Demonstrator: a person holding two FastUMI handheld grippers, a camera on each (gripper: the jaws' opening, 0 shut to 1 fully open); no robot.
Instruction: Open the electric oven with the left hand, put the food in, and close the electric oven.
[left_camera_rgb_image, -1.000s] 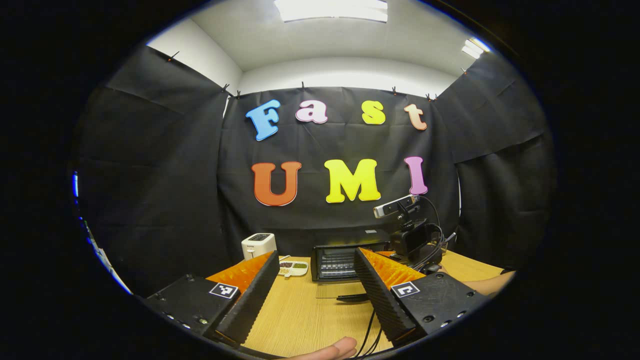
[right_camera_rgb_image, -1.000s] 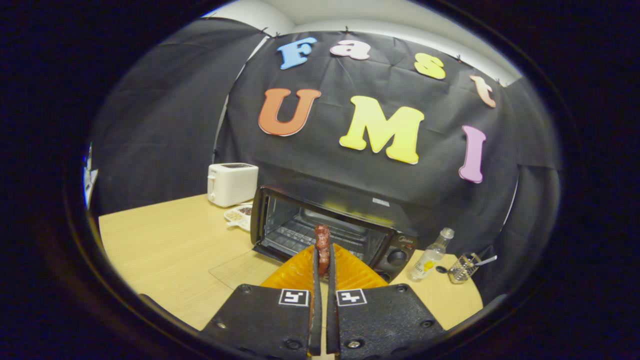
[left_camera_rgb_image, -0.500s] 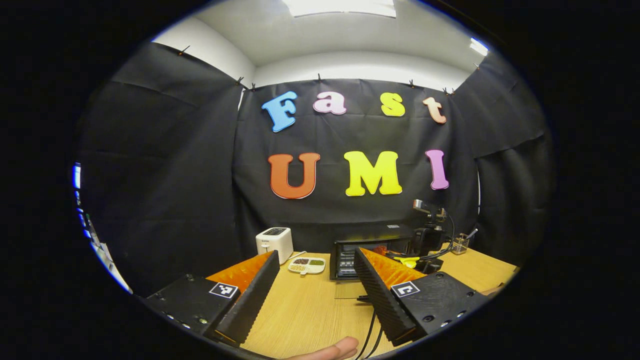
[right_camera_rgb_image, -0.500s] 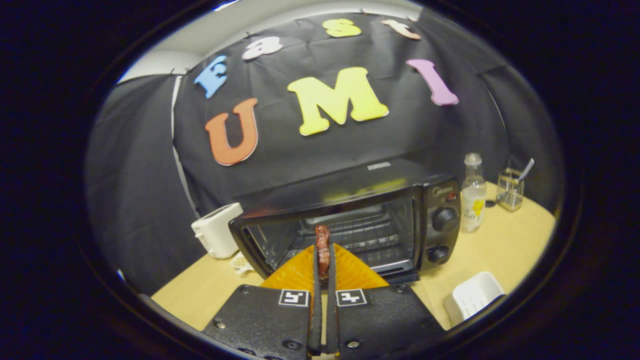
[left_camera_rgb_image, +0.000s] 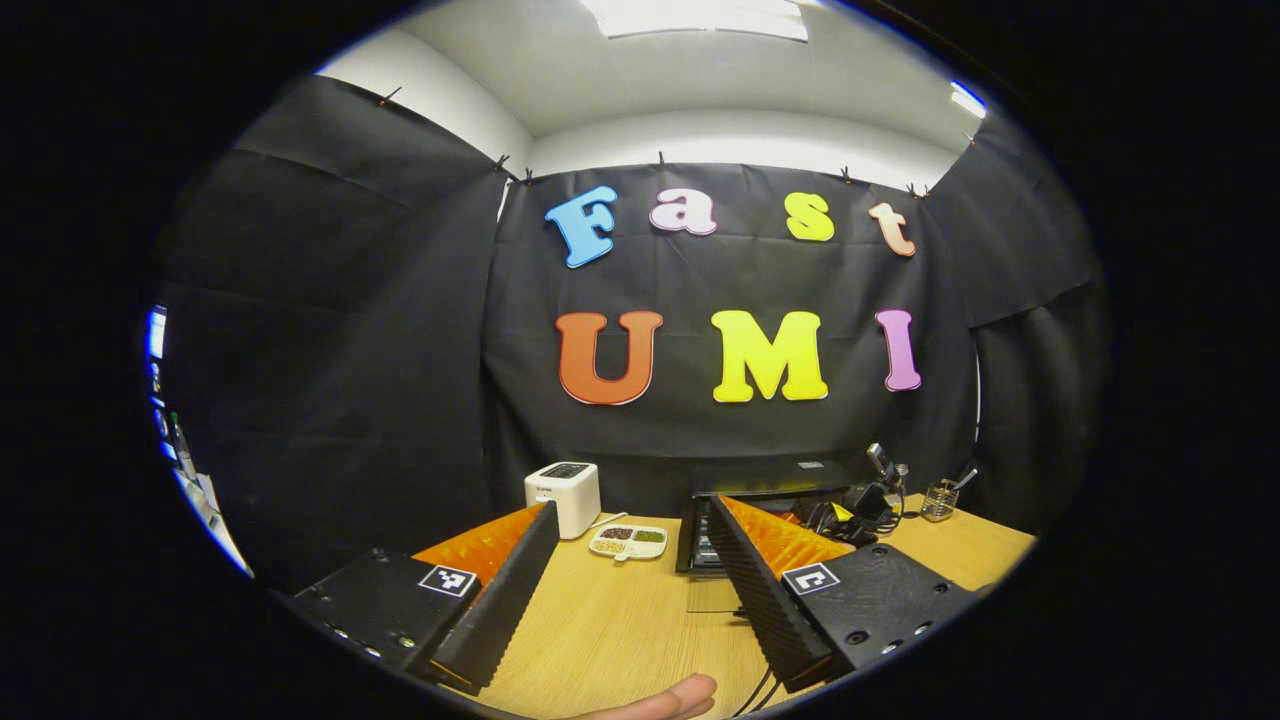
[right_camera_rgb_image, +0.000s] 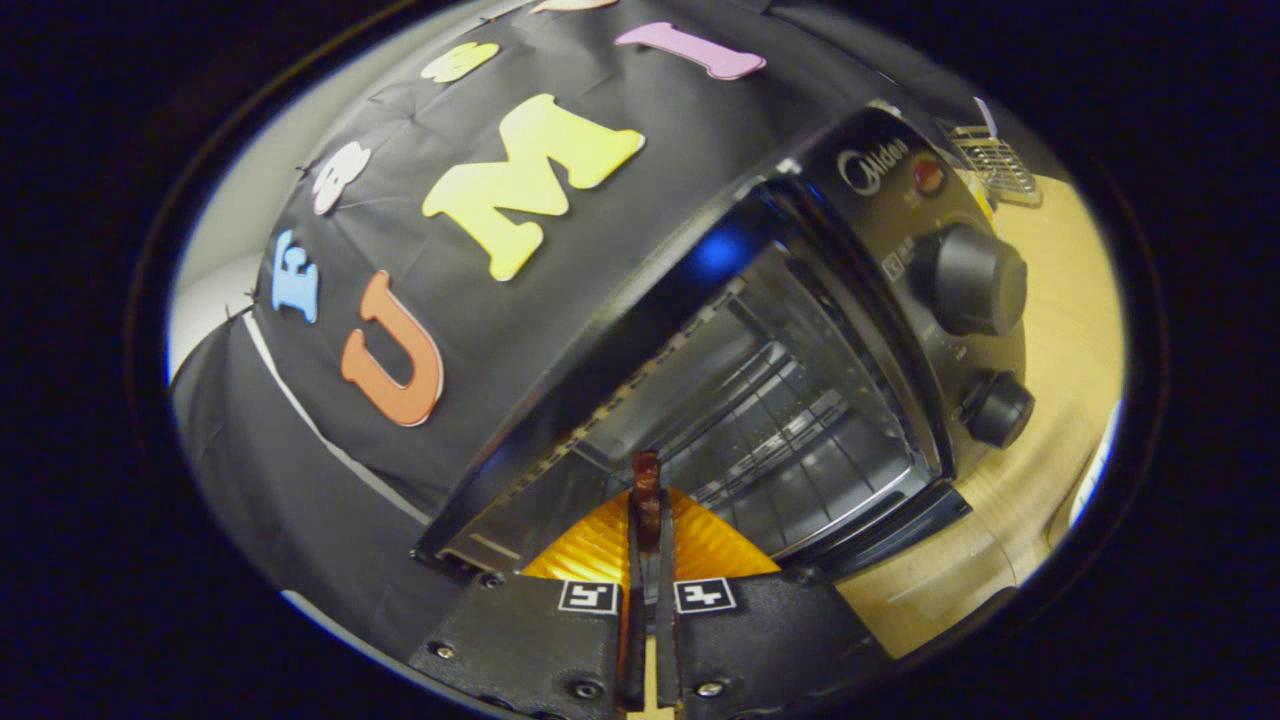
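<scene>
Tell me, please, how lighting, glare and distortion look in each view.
Left gripper view: bright ceiling light, sharp, evenly lit table, fisheye-bent walls. Right gripper view: dimmer, strongly tilted; blue glare on the oven top edge; the knobs bulge from distortion.

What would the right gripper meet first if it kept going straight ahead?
Probably the wire rack inside the open oven; the right gripper, shut on the food, points into the cavity, though depth is unclear.
</scene>
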